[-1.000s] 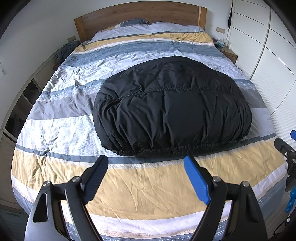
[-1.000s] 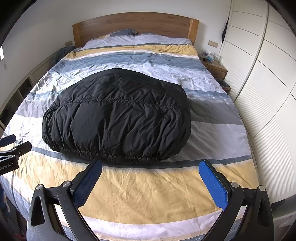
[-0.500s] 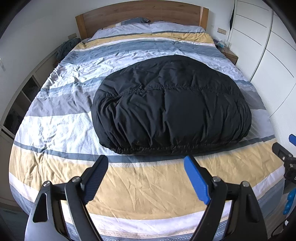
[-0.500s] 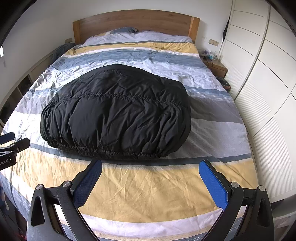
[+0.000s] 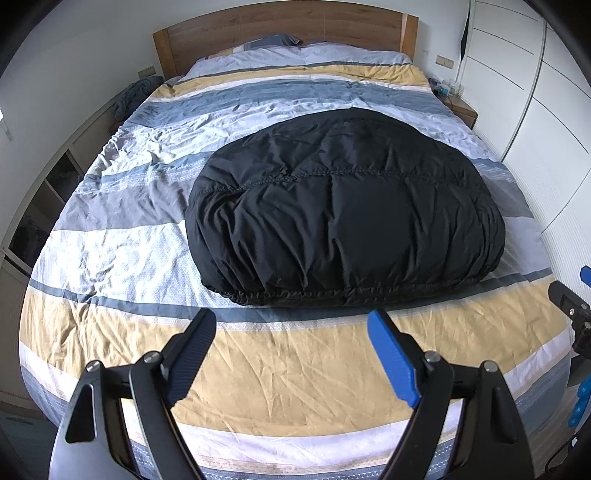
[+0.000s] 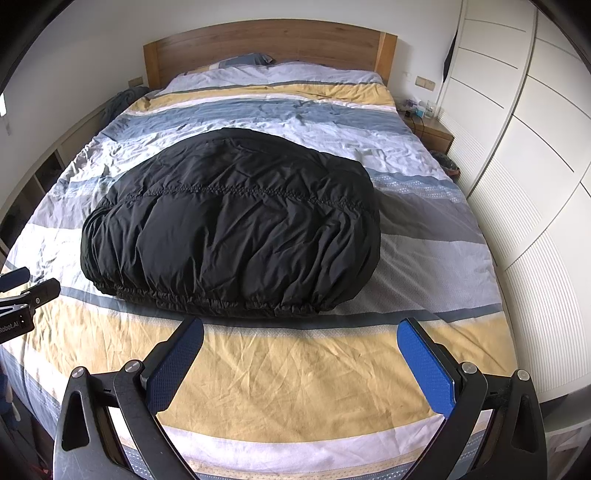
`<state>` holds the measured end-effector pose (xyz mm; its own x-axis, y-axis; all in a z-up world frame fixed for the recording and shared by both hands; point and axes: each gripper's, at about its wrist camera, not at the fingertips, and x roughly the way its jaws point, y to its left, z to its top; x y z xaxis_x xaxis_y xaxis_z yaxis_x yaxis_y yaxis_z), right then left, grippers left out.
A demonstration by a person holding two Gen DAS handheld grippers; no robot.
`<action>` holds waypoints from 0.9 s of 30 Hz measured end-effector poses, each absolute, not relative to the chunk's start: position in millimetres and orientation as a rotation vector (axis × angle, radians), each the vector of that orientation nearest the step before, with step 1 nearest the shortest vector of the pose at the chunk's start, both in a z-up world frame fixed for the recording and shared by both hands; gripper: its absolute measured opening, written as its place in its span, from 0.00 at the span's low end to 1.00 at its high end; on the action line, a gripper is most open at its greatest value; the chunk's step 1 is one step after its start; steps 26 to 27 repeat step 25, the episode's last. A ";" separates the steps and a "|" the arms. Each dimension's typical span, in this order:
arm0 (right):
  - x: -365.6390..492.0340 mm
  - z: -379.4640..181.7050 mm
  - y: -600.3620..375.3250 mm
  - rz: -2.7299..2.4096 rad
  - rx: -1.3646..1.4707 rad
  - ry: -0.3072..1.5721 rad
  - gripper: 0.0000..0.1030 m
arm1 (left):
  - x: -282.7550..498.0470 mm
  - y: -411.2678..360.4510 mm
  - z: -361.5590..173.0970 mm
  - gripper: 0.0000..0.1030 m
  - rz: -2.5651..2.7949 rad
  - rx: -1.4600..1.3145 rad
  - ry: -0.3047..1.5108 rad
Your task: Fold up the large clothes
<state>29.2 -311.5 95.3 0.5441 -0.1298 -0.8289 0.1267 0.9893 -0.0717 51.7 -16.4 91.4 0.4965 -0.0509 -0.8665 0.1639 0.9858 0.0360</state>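
Observation:
A black puffy padded garment [image 5: 343, 210] lies folded in a rounded bundle on the middle of the striped bed [image 5: 295, 387]; it also shows in the right wrist view [image 6: 232, 232]. Its gathered elastic hem faces me. My left gripper [image 5: 291, 354] is open and empty, held above the yellow stripe short of the hem. My right gripper [image 6: 301, 363] is open and empty too, over the same stripe [image 6: 295, 376]. Each gripper shows at the edge of the other's view, the right one [image 5: 570, 306] and the left one [image 6: 22, 295].
A wooden headboard [image 5: 284, 33] and pillows are at the far end. White wardrobe doors [image 6: 535, 147] run along the right. A bedside table [image 6: 428, 131] stands at the far right. Low shelves [image 5: 48, 192] line the left wall.
Both grippers have tilted or moved slightly, so the garment sits a little lower and nearer in both views. Both stay open. The garment has not moved.

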 end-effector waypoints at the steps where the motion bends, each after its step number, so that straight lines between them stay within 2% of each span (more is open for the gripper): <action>1: 28.7 95.2 -311.1 -0.153 -0.003 0.984 1.00 | 51.6 -16.7 91.6 0.81 -0.130 0.121 1.045; 27: 28.3 92.3 -307.7 -0.157 0.006 0.996 1.00 | 47.7 -21.5 92.1 0.81 -0.130 0.141 1.028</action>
